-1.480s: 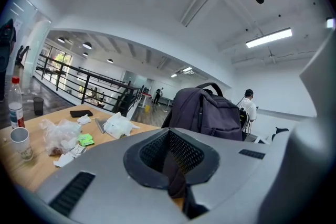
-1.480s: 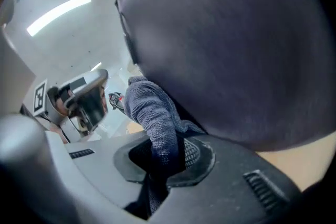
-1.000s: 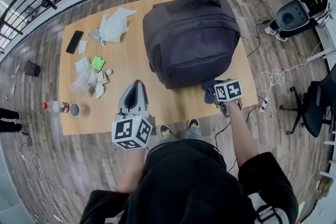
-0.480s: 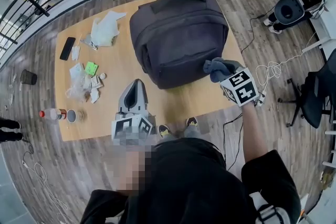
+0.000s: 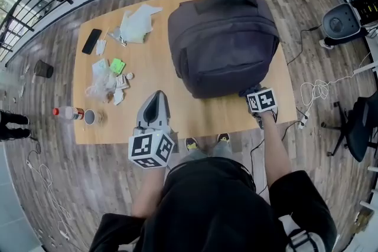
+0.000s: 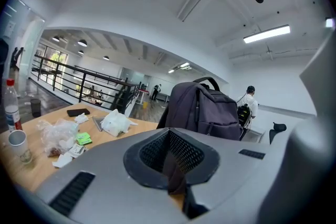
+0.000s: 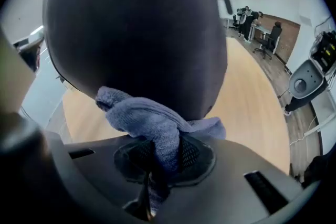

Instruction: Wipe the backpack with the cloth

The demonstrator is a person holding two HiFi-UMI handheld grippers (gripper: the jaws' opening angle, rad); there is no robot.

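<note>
The right tool (image 5: pixel 250 95) has come back down to the near right bottom corner of the dark grey fabric backpack (image 5: pixel 223 41). Half a second ago it was lifted against the backpack's right flank, and a second ago it sat at this same low corner. That reads as one stroke up the side and back, so I judge the wiping to be under way, with only that corner and flank covered so far.

Its jaws are clamped on the blue-grey terry cloth (image 7: pixel 152 123). The cloth bunches out ahead of them and presses on the backpack's dark shell just above the pale wooden desk (image 5: pixel 153 62). The backpack itself stands in the same place on the desk as before, its top handle on the far side.

The left tool (image 5: pixel 154 98) has kept its place in front of the backpack's near left corner. Its jaws are closed together with nothing between them, and it touches nothing.

Little can be read anywhere. Each tool's cube carries black-and-white square markers, which are patterns and not letters. No brand shows on the backpack. To the backpack's left lie a small green packet (image 5: pixel 118 66), a flat black phone (image 5: pixel 91 41) and a clear bottle with a red cap (image 5: pixel 66 112), all too small for any print to be made out.
</note>
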